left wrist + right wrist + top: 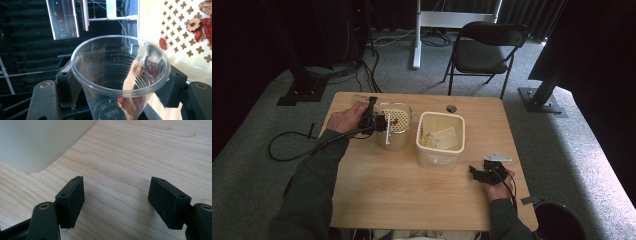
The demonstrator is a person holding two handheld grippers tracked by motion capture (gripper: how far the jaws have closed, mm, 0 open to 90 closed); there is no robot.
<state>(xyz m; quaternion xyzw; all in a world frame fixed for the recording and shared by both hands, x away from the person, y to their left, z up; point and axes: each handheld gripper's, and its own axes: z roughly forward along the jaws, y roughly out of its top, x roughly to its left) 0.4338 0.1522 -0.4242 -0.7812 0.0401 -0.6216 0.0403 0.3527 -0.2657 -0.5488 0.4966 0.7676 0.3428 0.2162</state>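
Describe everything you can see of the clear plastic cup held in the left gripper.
The clear plastic cup is thin, see-through and ribbed, with a rolled rim and an open mouth. The left gripper is shut on it, a black pad pressing each side below the rim. A few red dried fruit pieces lie near its bottom. It is held beside the cream perforated strainer, which carries more red pieces.

Strainer (395, 119) left of bin (440, 138) on table (402, 195), chair (484, 47) behind.
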